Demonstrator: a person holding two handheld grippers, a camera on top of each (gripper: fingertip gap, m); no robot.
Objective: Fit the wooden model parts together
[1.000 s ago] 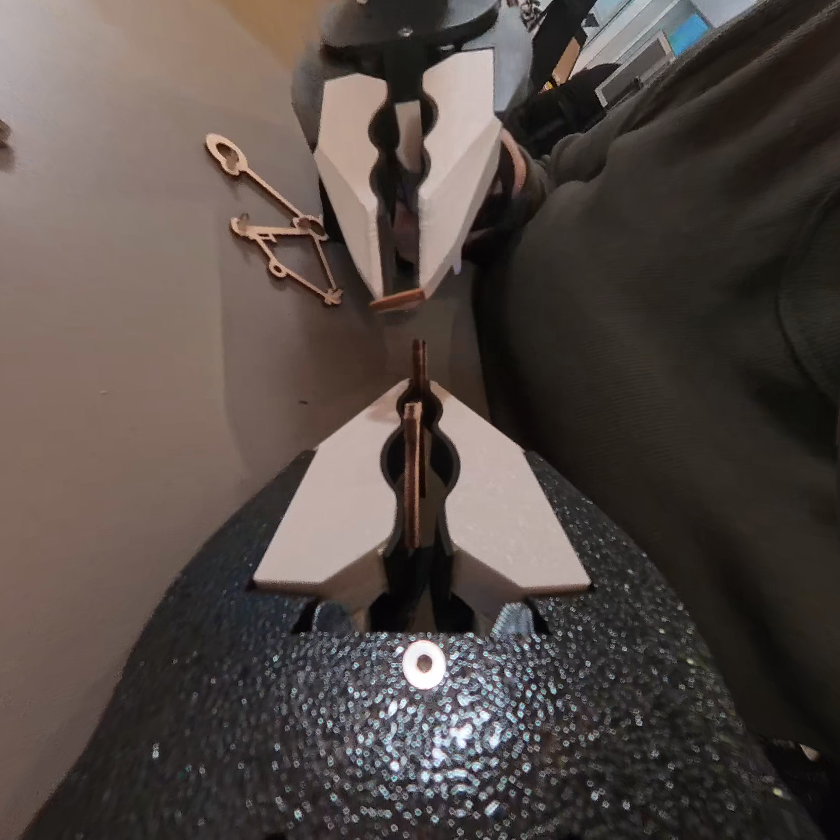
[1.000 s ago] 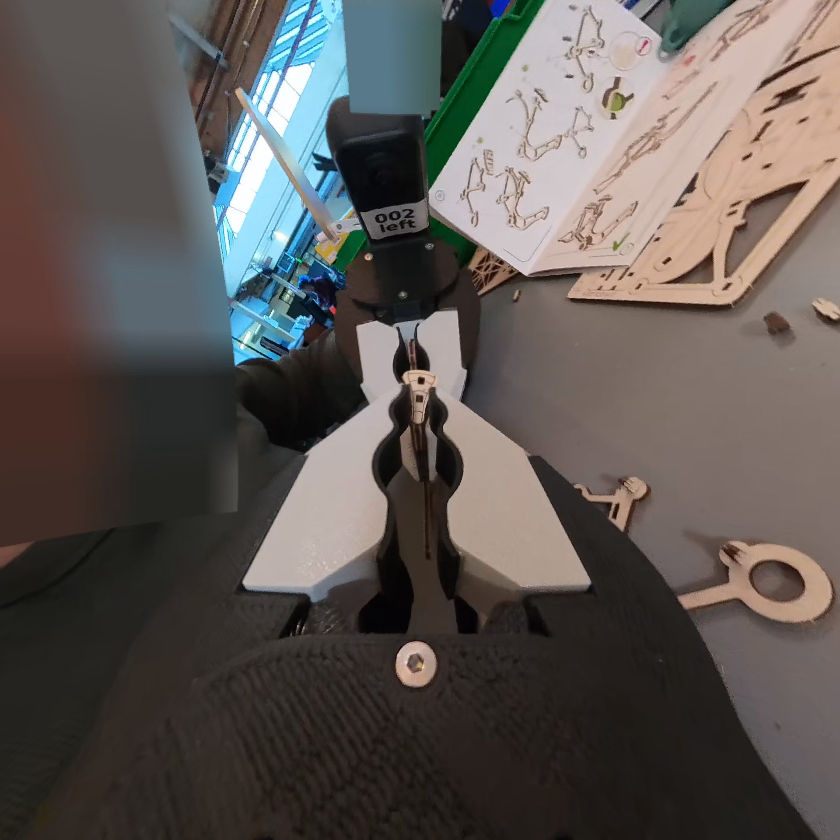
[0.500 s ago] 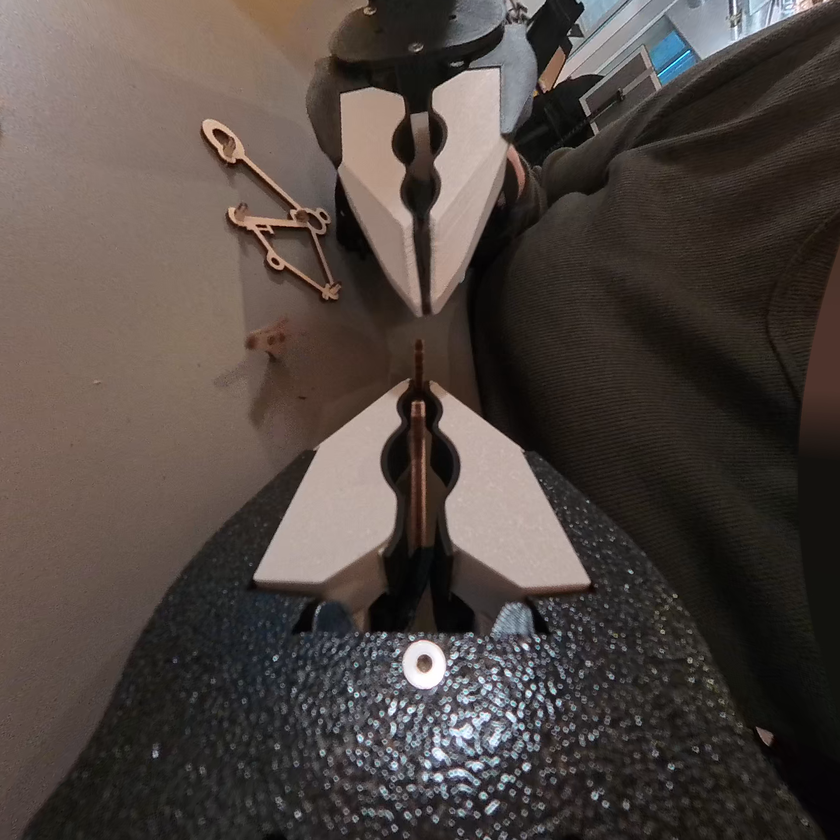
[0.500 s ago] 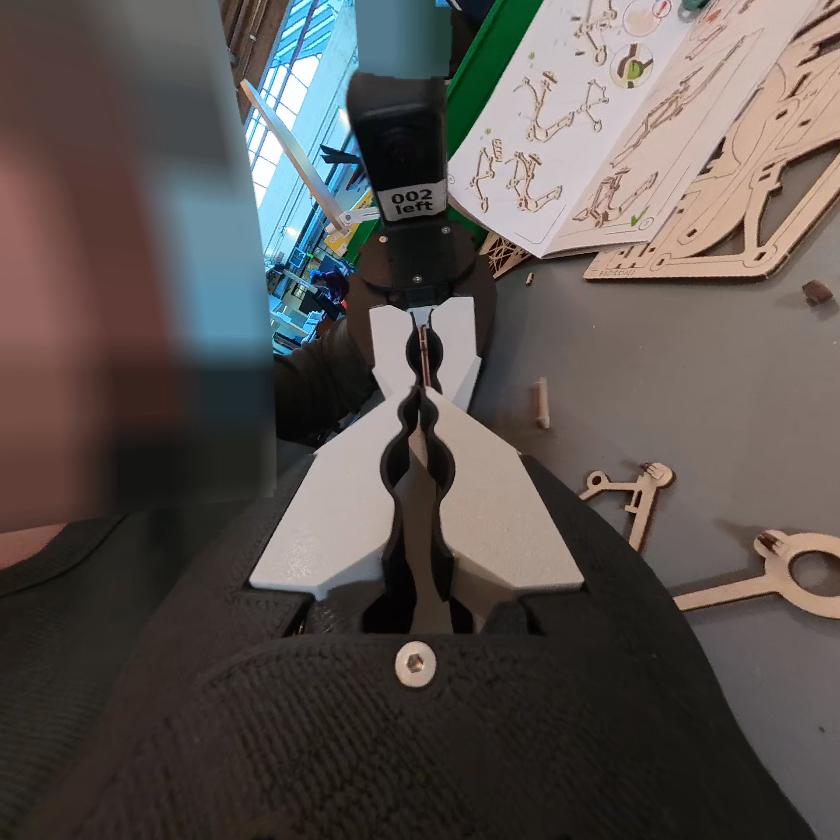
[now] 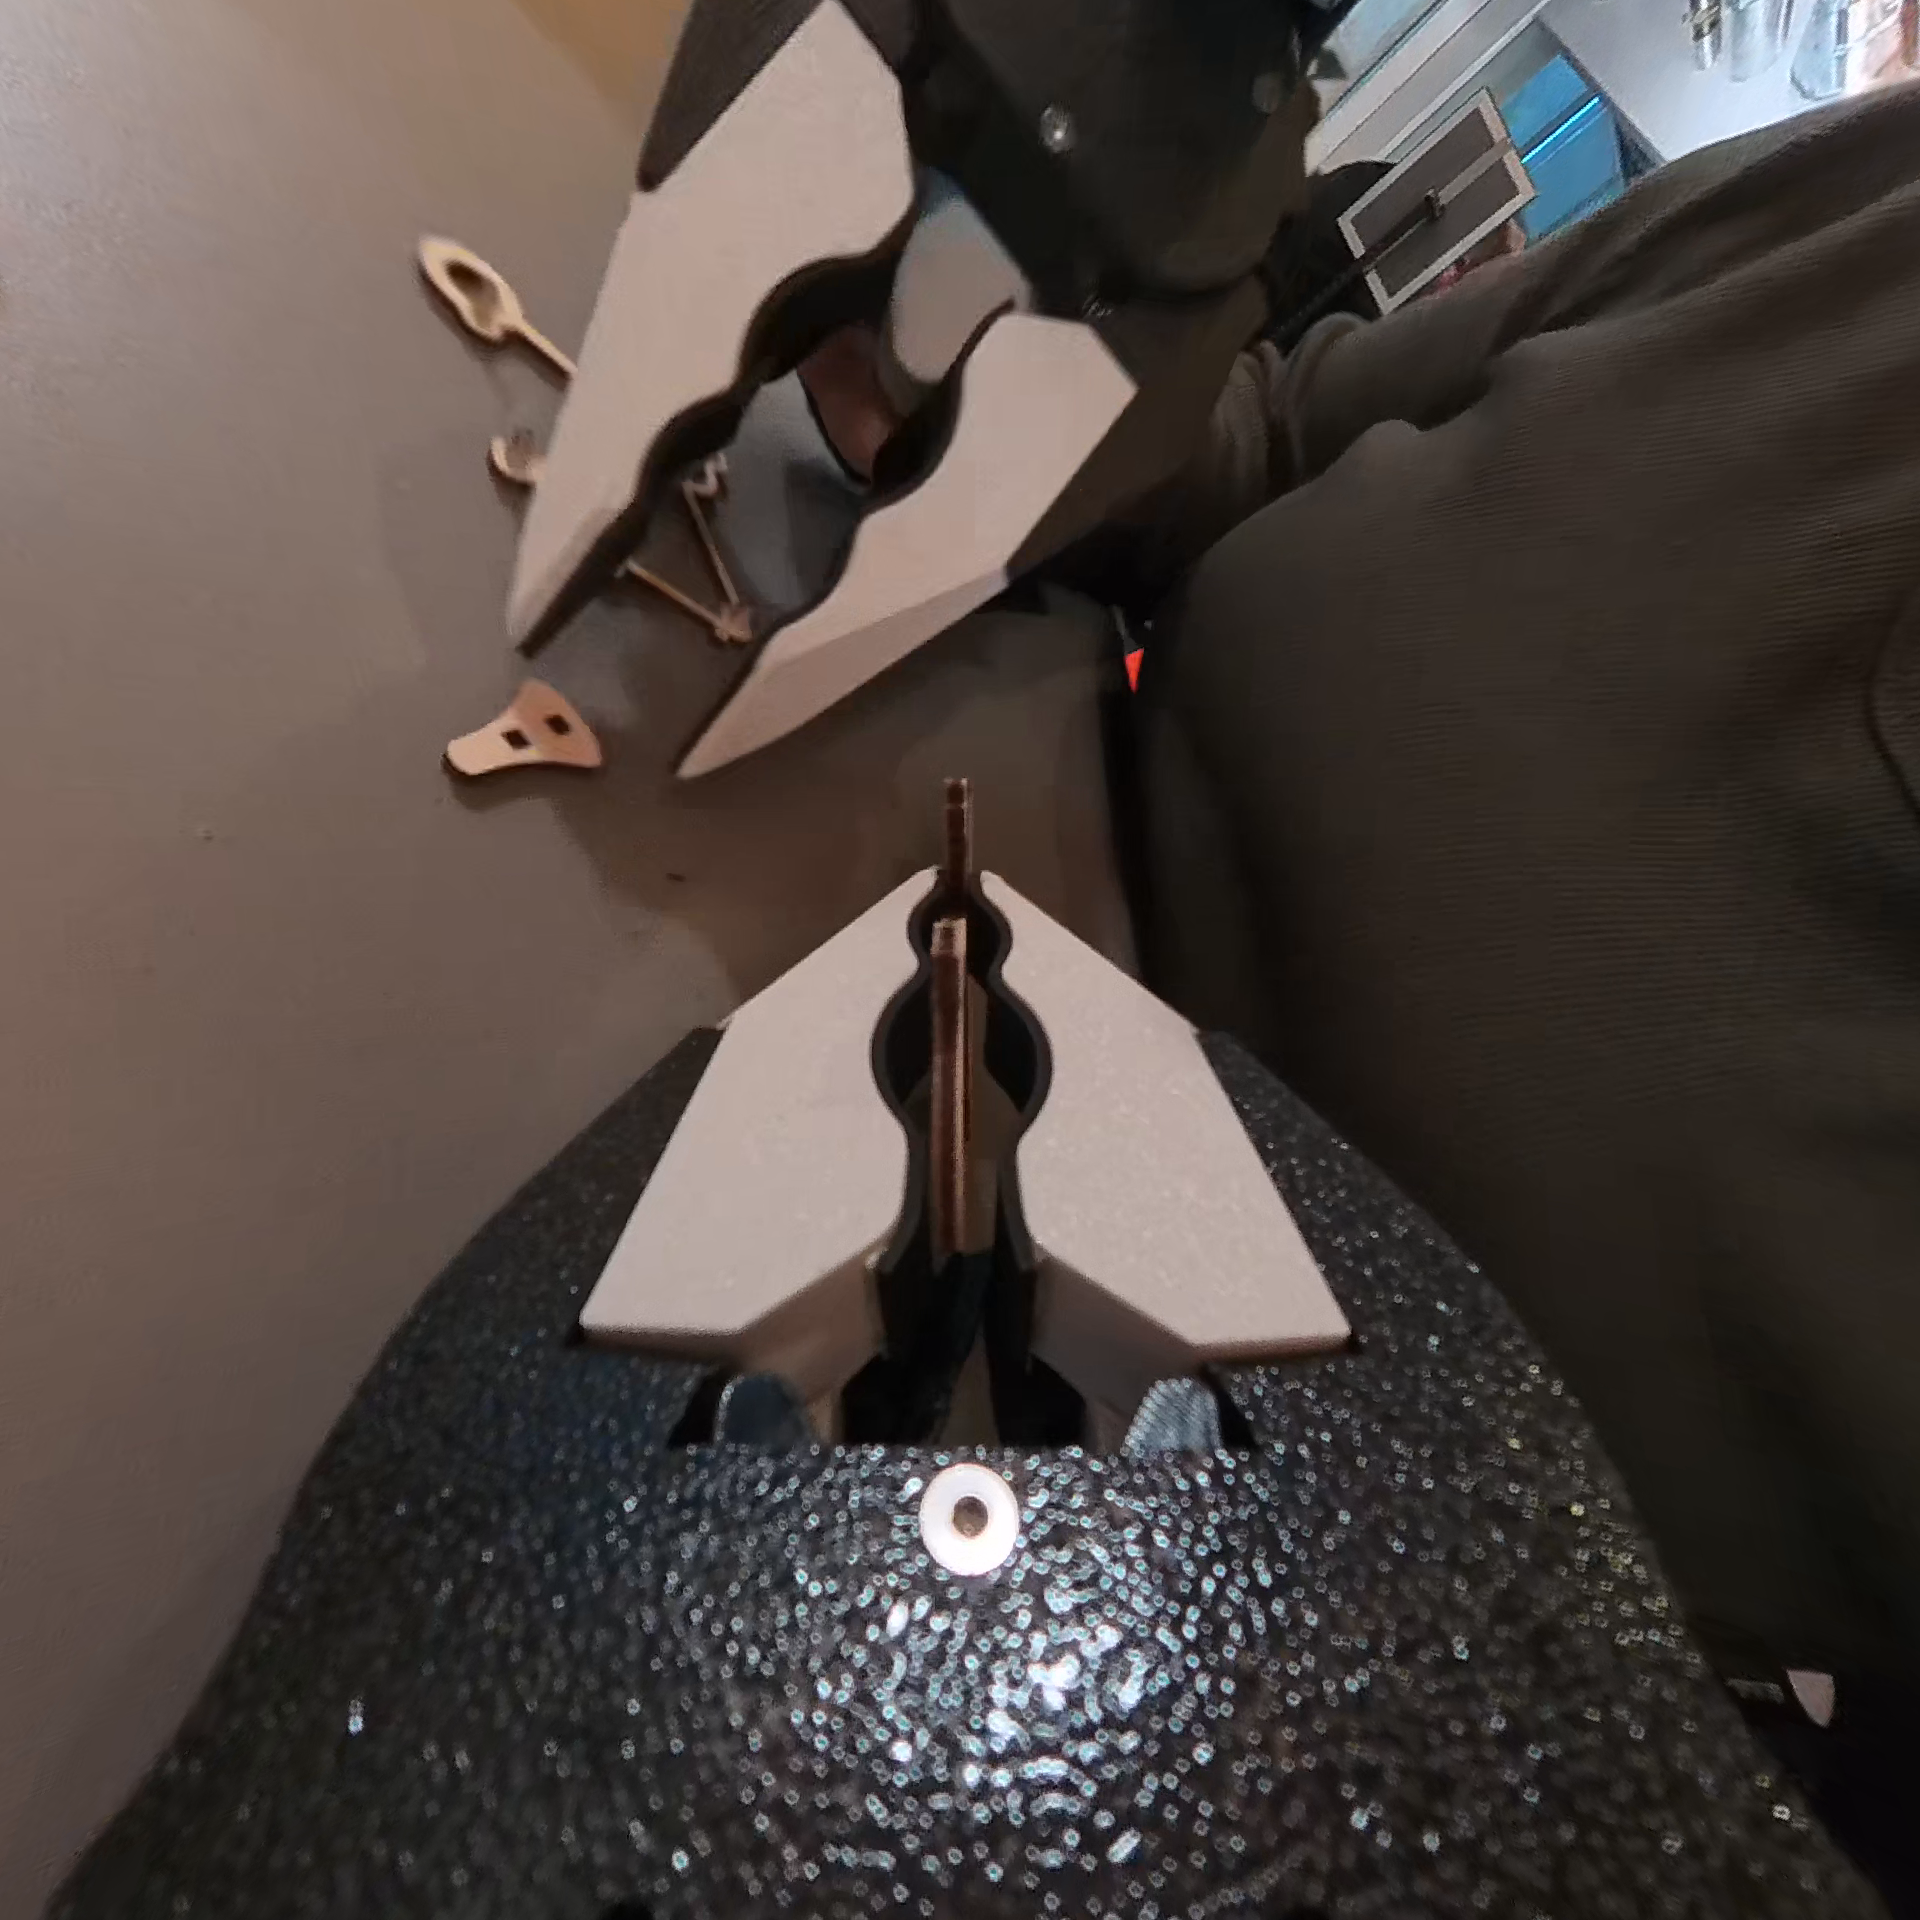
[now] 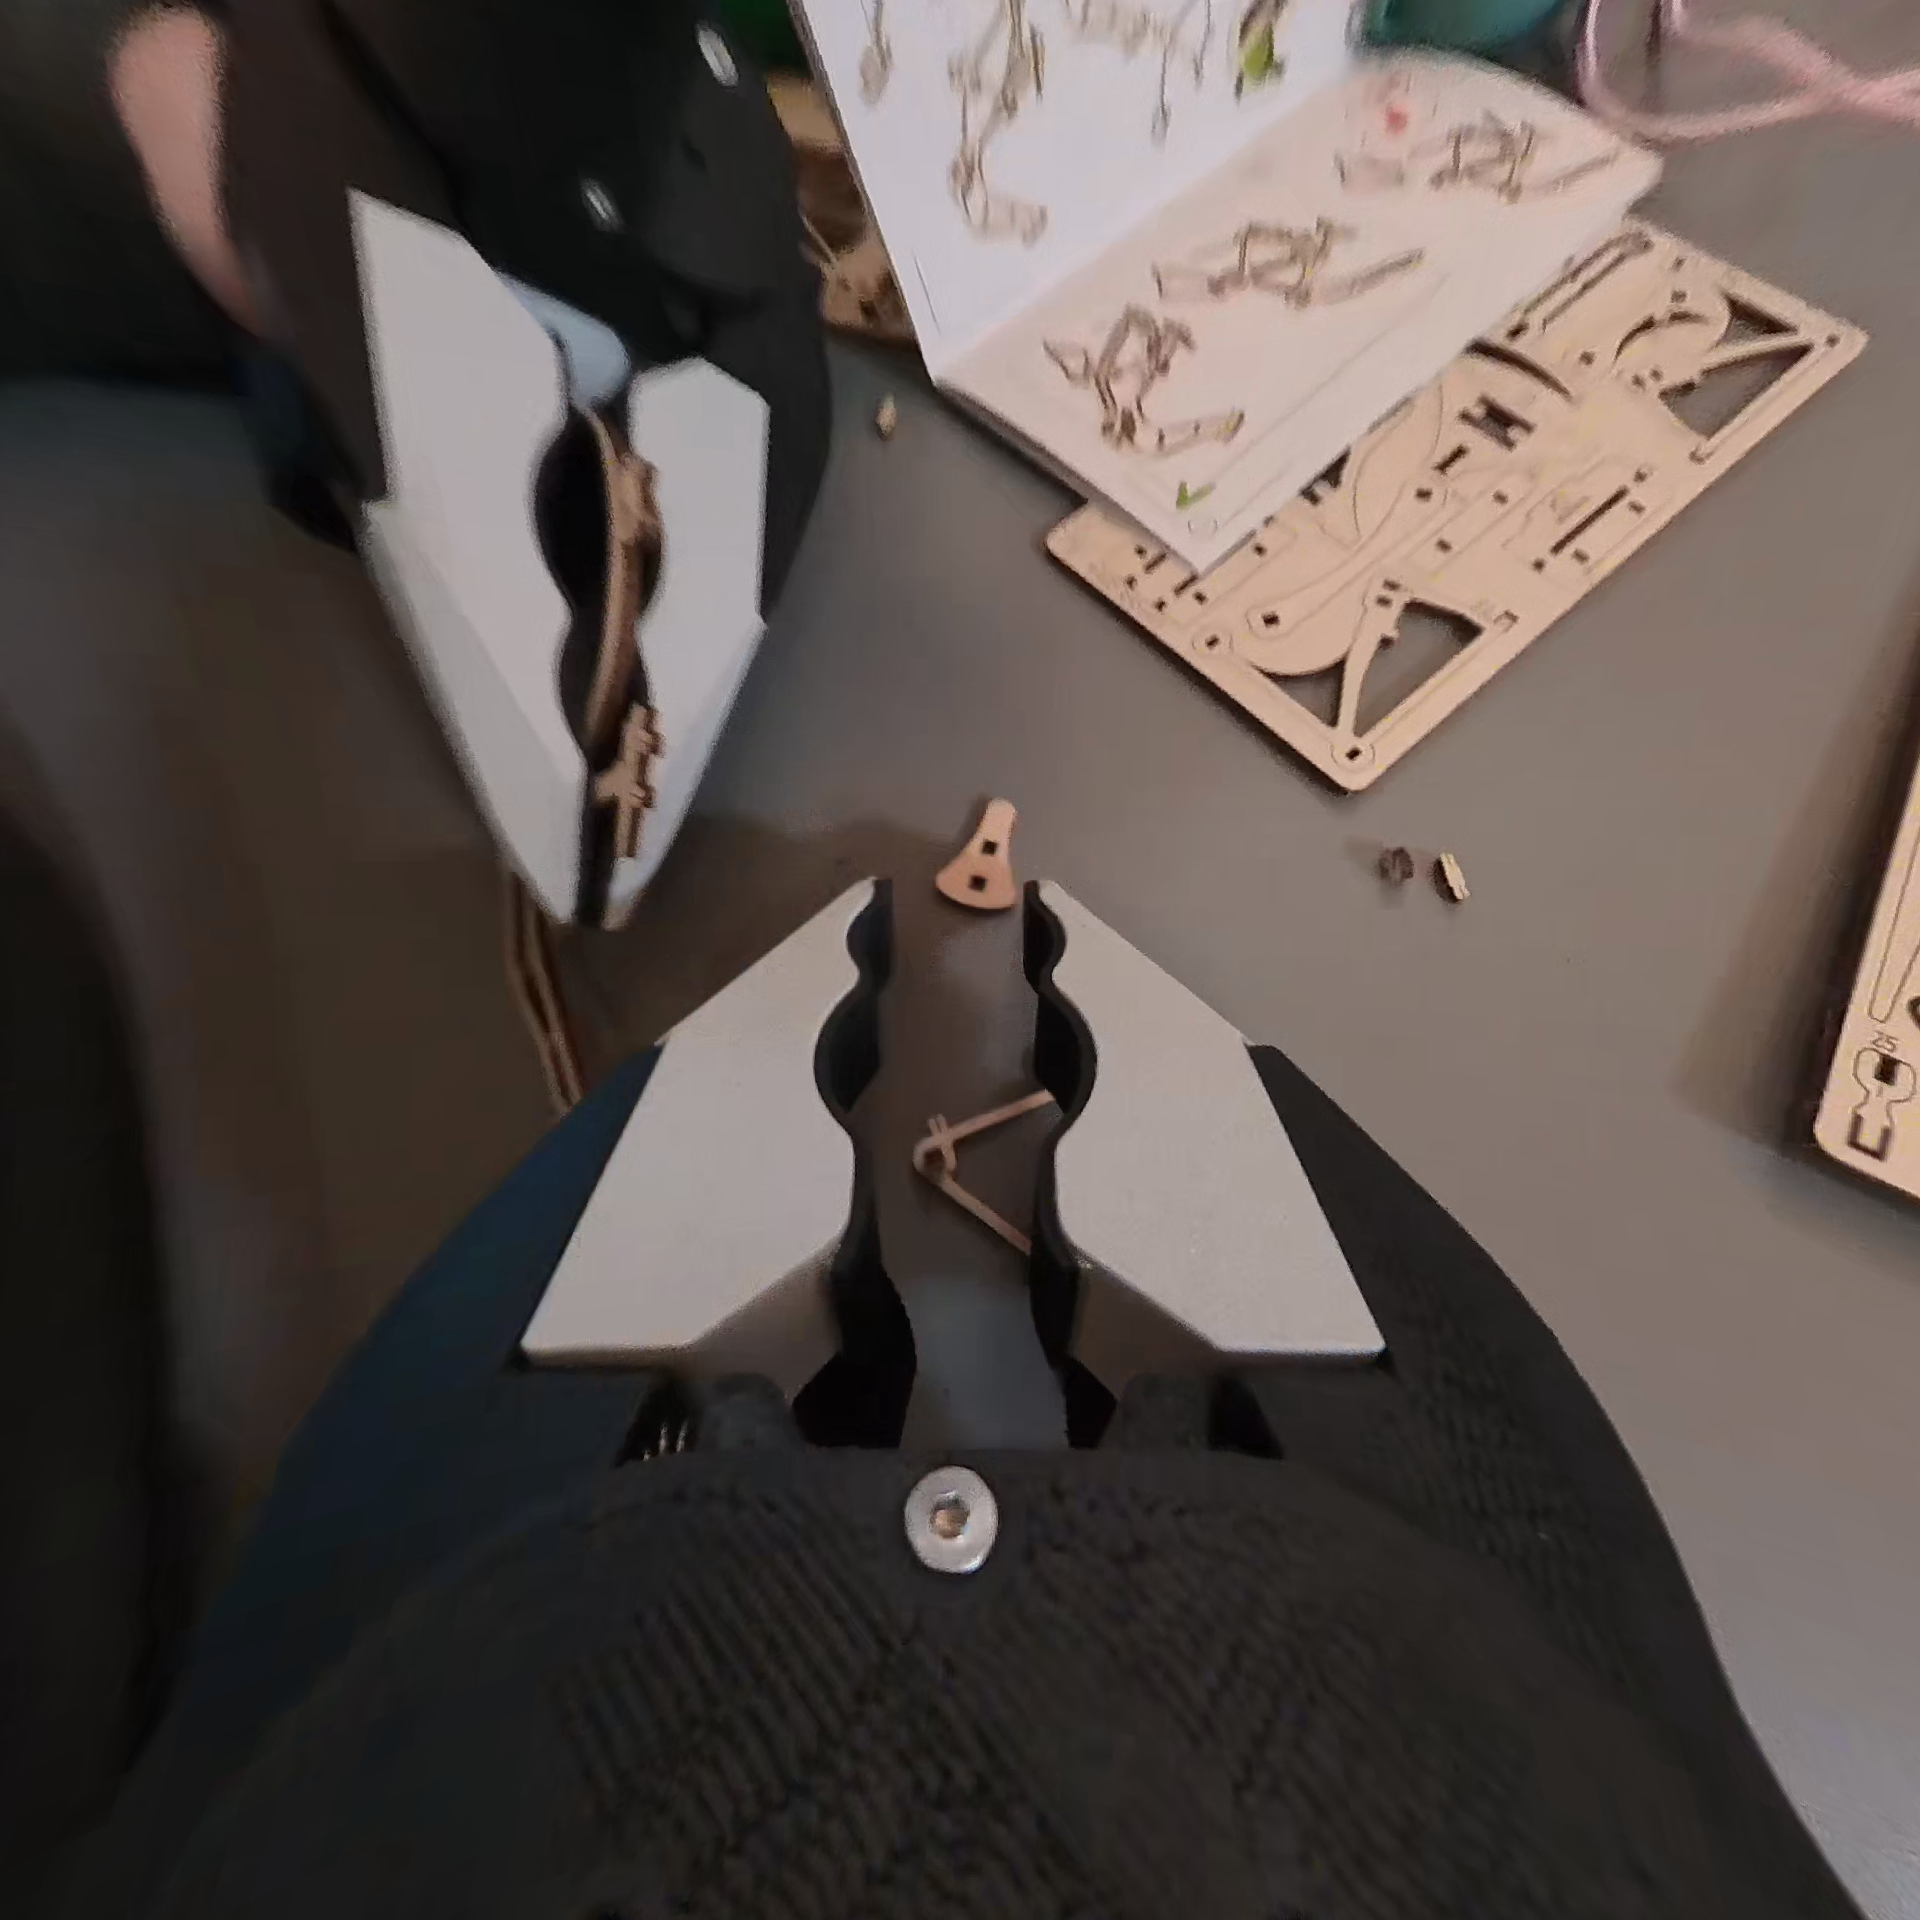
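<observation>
Clamping a thin wooden model part [image 5: 953,1081] edge-on, the left gripper [image 5: 958,883] has its jaws pressed together on the piece, whose long axis runs straight along the fingers with a narrow tip poking out past them, pointing away from the camera toward the tabletop [image 5: 208,935]. From the right wrist view the same part [image 6: 623,665] shows as a slim pale strip with a notched lower end, held lengthwise and tilted down toward the surface. The right gripper [image 6: 954,894] hangs over the tabletop with its jaws apart and nothing between them; a small fan-shaped wooden piece [image 6: 980,858] lies flat just beyond its fingertips, its narrow end pointing away. Seen through the gap between the right fingers, a thin bent linkage piece [image 6: 977,1164] rests on the grey surface. Farther back lie an open instruction booklet [image 6: 1143,260], blurred, and partly under it a laser-cut plywood sheet [image 6: 1507,540] with many parts punched out. Another plywood sheet [image 6: 1870,1081] shows at the right edge, and two tiny dark scraps [image 6: 1423,868] sit between. A person's dark sleeve [image 5: 1558,831] fills the right side of the left wrist view, with pale cabinets [image 5: 1455,197] far behind.
</observation>
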